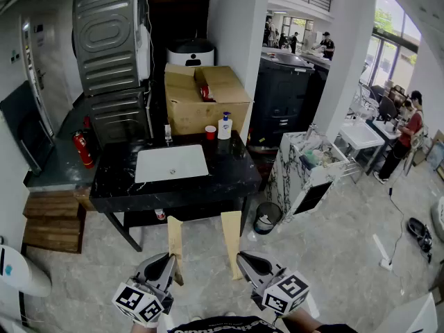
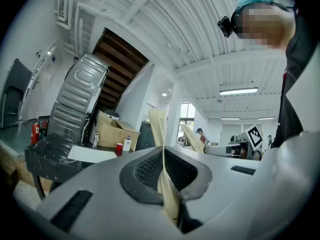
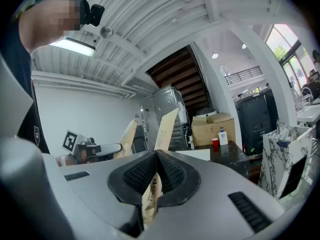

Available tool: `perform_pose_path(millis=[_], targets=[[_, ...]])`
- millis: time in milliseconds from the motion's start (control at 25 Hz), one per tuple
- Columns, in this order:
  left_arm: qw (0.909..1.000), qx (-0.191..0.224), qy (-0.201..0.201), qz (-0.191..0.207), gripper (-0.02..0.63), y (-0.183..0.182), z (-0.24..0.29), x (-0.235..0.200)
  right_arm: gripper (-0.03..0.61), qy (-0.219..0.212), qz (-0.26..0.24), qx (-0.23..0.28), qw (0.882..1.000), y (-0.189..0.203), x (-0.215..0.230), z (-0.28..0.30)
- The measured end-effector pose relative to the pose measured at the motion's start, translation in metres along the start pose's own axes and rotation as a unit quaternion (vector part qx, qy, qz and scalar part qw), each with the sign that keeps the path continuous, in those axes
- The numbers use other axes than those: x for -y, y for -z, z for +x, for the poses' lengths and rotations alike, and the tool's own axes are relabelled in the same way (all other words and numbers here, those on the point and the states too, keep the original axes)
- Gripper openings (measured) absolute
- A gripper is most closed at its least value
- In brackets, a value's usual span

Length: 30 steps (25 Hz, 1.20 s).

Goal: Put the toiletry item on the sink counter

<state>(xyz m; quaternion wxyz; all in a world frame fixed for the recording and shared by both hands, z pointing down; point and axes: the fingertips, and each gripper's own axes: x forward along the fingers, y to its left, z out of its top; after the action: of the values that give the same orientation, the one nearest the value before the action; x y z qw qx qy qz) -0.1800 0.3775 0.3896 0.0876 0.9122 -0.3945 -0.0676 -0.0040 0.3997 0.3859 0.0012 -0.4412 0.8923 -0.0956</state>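
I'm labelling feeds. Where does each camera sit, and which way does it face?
Head view: on the person's head, facing down at the sink counter; left gripper and right gripper below.
Left gripper view: rides that gripper, facing along jaws shut on a tan packet; torso at right.
Right gripper view: likewise, on a second packet; torso at left.
Shared: all show the red cup.

Counter front free; cup, pump bottle crowd back edge
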Motion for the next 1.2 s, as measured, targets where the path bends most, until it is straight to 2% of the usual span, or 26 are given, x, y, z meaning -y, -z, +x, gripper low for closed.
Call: perform_pose_path(millis=[280, 480, 720, 840, 1200], targets=[[1.0, 0.001, 0.004, -0.001, 0.021, 0.0, 0.006, 0.006, 0.04, 0.008, 0.001, -0.001, 1.0, 0.001, 0.008, -0.007], [0.9997, 0.005, 0.004, -0.025, 0.021, 0.002, 0.007, 0.006, 0.04, 0.001, 0.007, 0.004, 1.0, 0.0, 0.009, -0.009], [0.9998, 0.0, 0.002, -0.018, 0.021, 0.006, 0.014, 0.013, 0.04, -0.001, 0.006, 0.013, 1.0, -0.002, 0.016, -0.014], [0.9998, -0.003, -0.001, -0.02, 0.021, 0.01, 0.019, 0.016, 0.04, -0.009, 0.021, 0.022, 0.999, -0.004, 0.023, -0.02], [0.9996, -0.017, -0.019, -0.014, 0.021, 0.02, 0.039, 0.03, 0.038, -0.021, 0.038, 0.015, 0.999, 0.004, 0.051, -0.035]])
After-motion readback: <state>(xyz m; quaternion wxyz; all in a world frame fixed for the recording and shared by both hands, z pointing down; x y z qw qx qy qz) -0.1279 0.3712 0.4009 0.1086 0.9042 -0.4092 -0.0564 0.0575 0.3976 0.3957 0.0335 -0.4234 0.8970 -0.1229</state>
